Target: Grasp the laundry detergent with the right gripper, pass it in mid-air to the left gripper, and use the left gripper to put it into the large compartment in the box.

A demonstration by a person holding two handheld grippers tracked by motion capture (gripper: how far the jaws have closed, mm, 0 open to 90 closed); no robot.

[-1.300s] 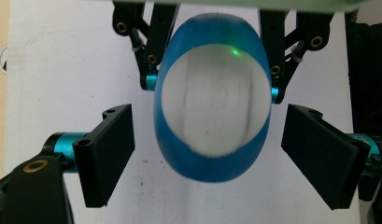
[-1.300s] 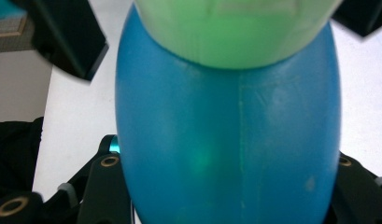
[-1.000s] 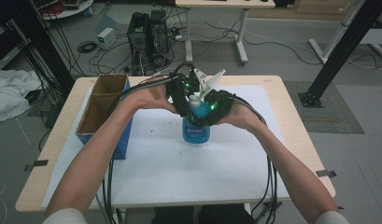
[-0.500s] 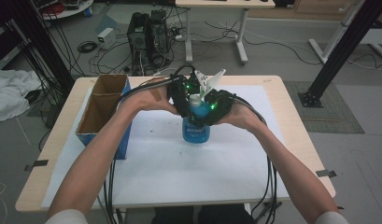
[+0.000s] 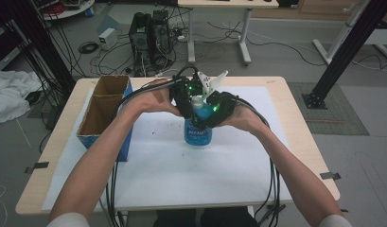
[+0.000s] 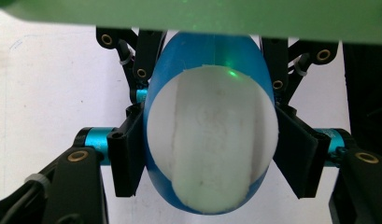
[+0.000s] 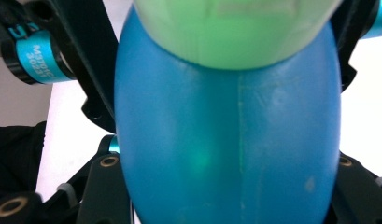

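On the white sheet near the middle of the surface stands an upright blue bottle with a white cap. The right gripper has its fingers clamped on the bottle's upper body, while the left gripper has its fingers, which have just been closing, pressed on either side of the cap. Farther left, an open cardboard box in a blue sleeve sits near the surface's edge.
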